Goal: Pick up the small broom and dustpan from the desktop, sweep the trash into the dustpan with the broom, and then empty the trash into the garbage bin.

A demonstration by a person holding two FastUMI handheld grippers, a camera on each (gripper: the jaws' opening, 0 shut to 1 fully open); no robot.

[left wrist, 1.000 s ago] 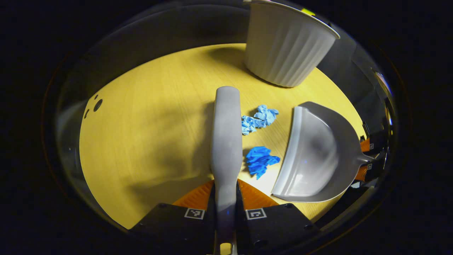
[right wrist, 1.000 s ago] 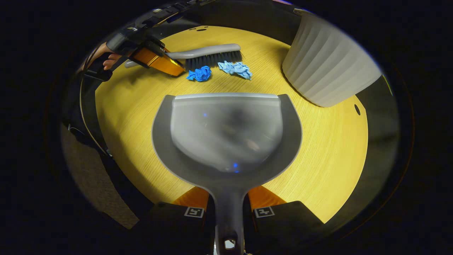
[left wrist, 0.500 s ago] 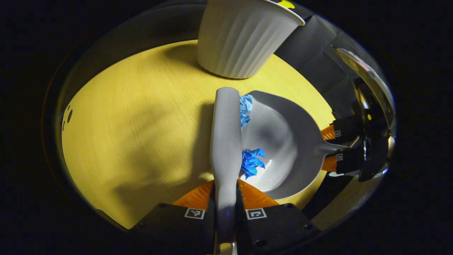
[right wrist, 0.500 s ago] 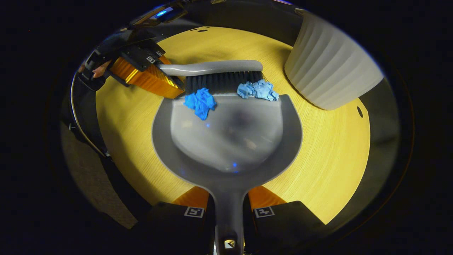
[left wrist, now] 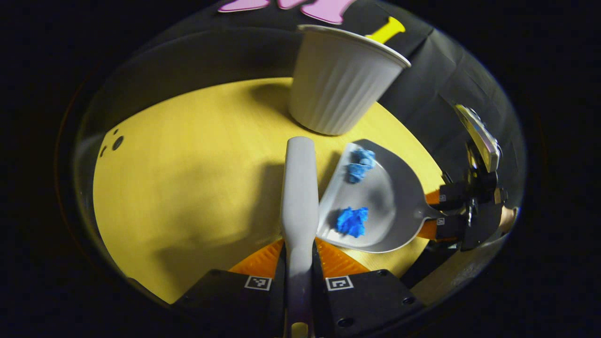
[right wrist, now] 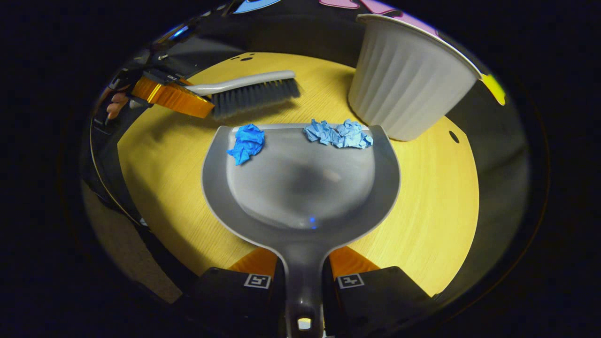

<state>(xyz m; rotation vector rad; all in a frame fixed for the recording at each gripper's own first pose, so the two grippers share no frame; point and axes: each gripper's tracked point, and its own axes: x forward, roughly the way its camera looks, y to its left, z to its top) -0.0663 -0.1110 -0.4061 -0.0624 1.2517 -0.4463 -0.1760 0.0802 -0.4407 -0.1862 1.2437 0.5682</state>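
Bare desktop (right wrist: 432, 211) flanks the dustpan (right wrist: 300, 188) pinched by right claw (right wrist: 303, 277); left claw (left wrist: 299, 277) pinches broom (left wrist: 298, 188).

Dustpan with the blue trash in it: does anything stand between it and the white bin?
Nothing visible does. The dustpan, held by the right claw, carries both paper wads near its front lip, and only bare desktop separates it from the bin. The broom sits off to the other side.

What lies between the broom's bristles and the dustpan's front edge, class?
Bare desktop, seen in the right gripper view: the broom stands off the dustpan, and both paper wads sit inside it.
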